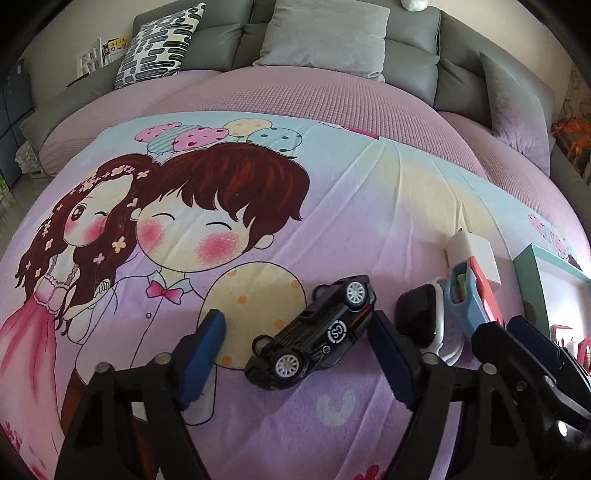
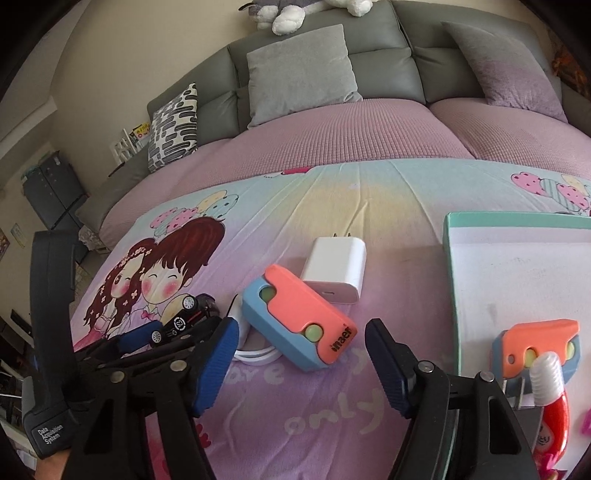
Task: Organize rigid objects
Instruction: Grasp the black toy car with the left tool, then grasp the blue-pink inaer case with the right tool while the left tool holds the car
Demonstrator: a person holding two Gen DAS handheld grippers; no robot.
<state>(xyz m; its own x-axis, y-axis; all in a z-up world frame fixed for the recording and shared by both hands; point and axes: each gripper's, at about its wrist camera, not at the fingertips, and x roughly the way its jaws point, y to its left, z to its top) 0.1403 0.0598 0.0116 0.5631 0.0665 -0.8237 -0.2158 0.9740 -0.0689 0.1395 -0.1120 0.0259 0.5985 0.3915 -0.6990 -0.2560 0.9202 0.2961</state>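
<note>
A black toy car [image 1: 314, 332] lies on its side on the cartoon sheet between the fingers of my open left gripper [image 1: 295, 354]; it also shows in the right wrist view [image 2: 181, 321]. An orange-and-blue gadget [image 2: 299, 317] lies just ahead of my open, empty right gripper [image 2: 299, 354]; it shows in the left wrist view [image 1: 469, 291] too. A white charger [image 2: 338, 269] lies behind it. A white-and-black smartwatch [image 1: 424, 317] lies between the car and the gadget. A teal-rimmed white tray [image 2: 517, 266] at the right holds a second orange-and-blue gadget [image 2: 535, 347] and a red-and-white toothbrush [image 2: 550, 398].
The sheet covers a pink sofa bed with grey cushions [image 2: 299, 70] and a patterned pillow [image 2: 173, 125] at the back. The left gripper [image 2: 147, 354] sits close beside my right one. Plush toys [image 2: 295, 11] lie on the sofa back.
</note>
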